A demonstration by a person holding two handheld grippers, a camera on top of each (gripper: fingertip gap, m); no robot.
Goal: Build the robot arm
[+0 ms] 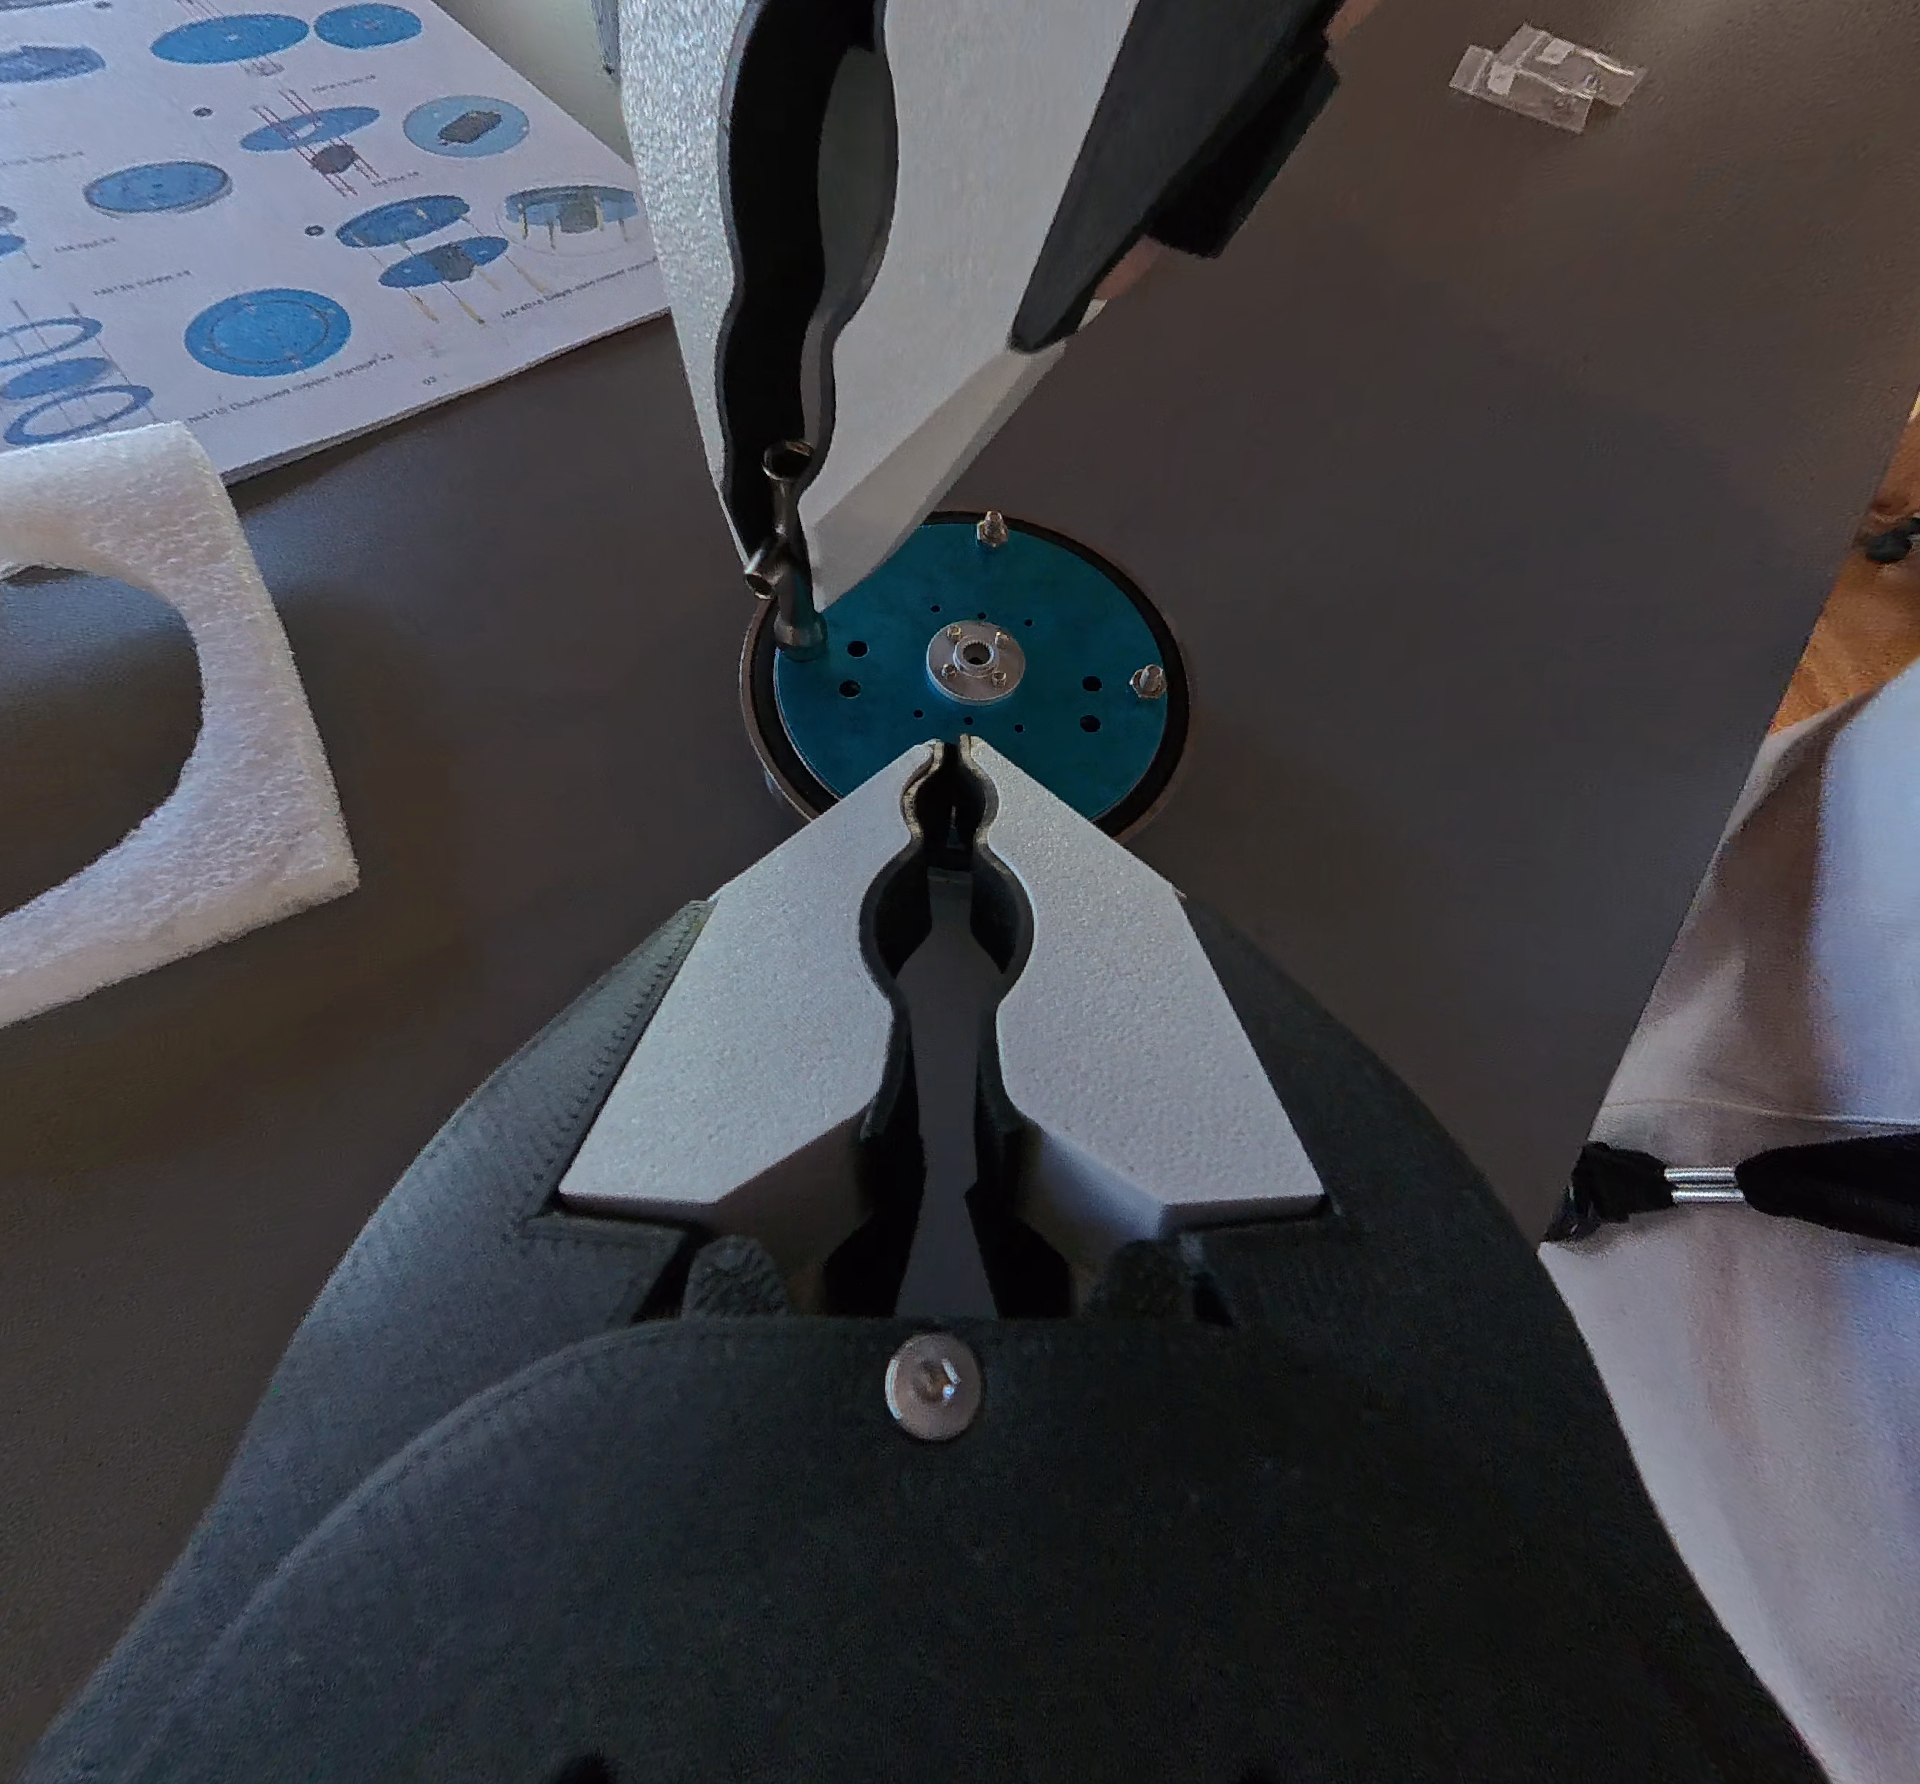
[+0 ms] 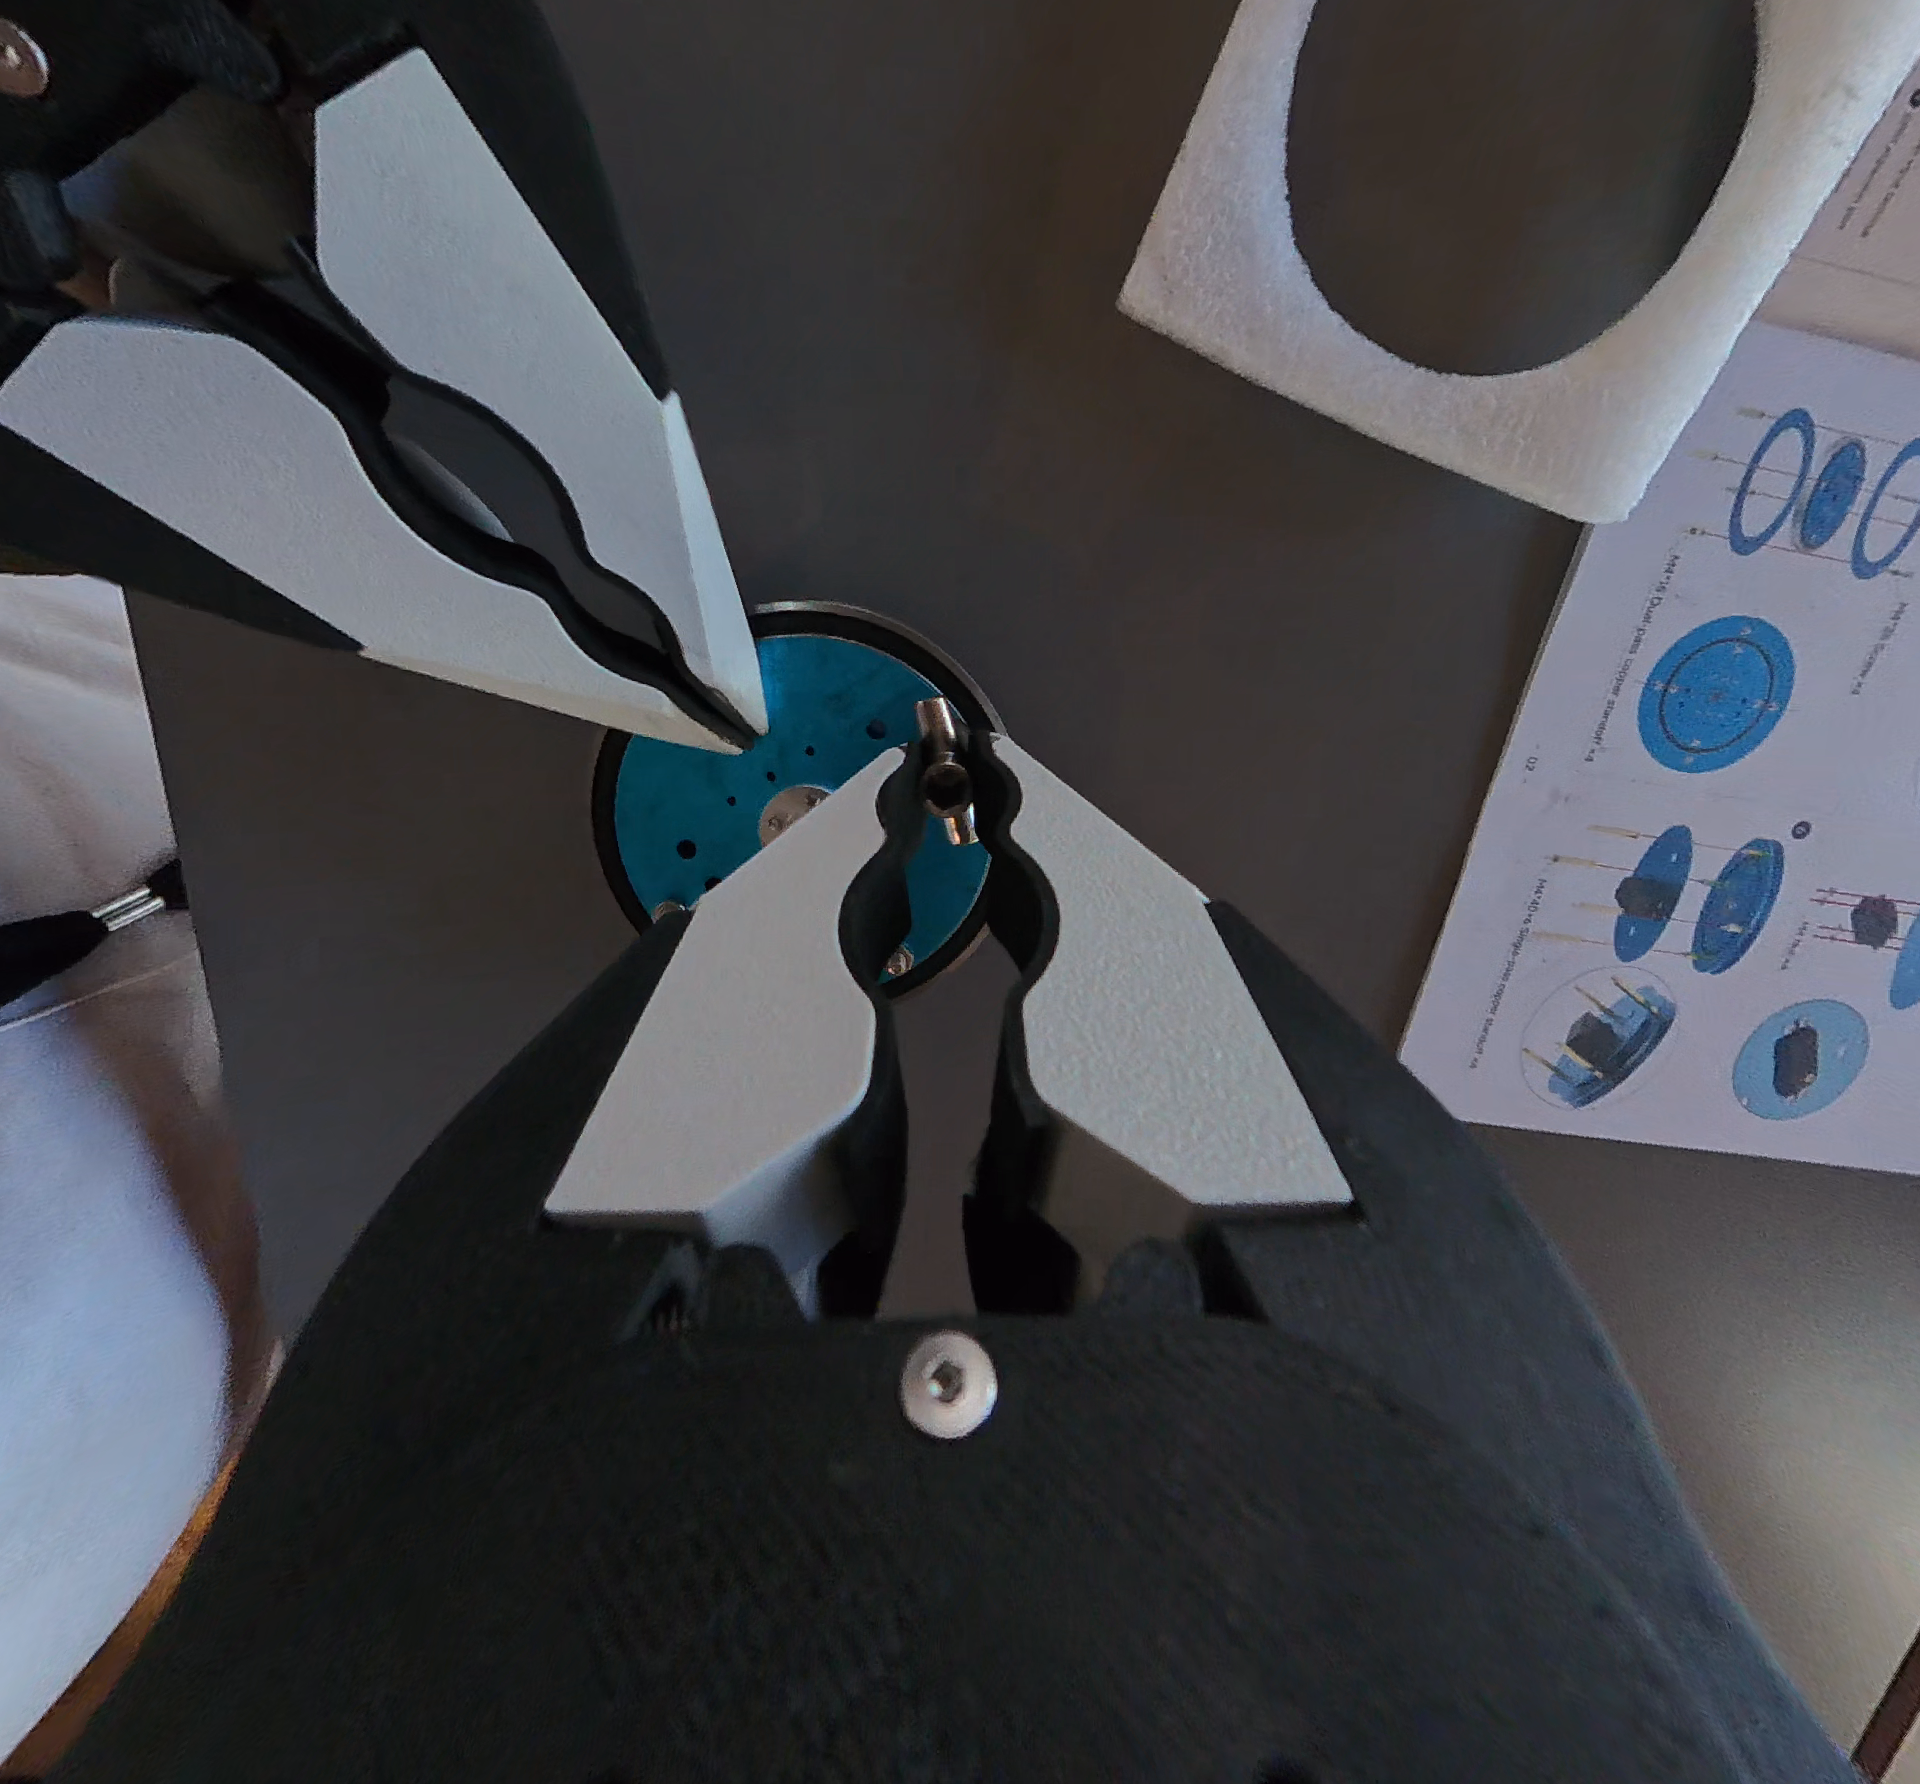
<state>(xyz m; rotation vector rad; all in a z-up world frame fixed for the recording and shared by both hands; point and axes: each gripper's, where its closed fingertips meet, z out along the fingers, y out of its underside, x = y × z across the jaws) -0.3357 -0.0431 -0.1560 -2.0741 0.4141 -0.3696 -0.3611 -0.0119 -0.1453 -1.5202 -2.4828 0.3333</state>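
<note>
A blue round disc (image 1: pixel 1039 747) with holes, a silver hub (image 1: pixel 977 662) and small brass standoffs (image 1: pixel 1146 682) sits on a round dark base on the grey table. My left gripper (image 1: pixel 948 747) is shut, and its tips rest on the disc's near edge. It also shows in the right wrist view (image 2: pixel 743 732), touching the disc (image 2: pixel 686 799). My right gripper (image 2: pixel 945 747) is shut on a small metal cross-shaped socket wrench (image 2: pixel 948 784). In the left wrist view the wrench (image 1: pixel 784 550) stands upright with its lower end on the disc's left rim.
A white foam square (image 1: pixel 260 747) with a round hole lies left of the disc, also in the right wrist view (image 2: pixel 1216 259). A printed sheet with blue diagrams (image 1: pixel 312 176) lies beyond it. Small clear bags (image 1: pixel 1548 77) lie far right. A person's light clothing (image 1: pixel 1766 1007) borders the table edge. The gap from one gripper's tips to the other's is roughly 4 centimeters.
</note>
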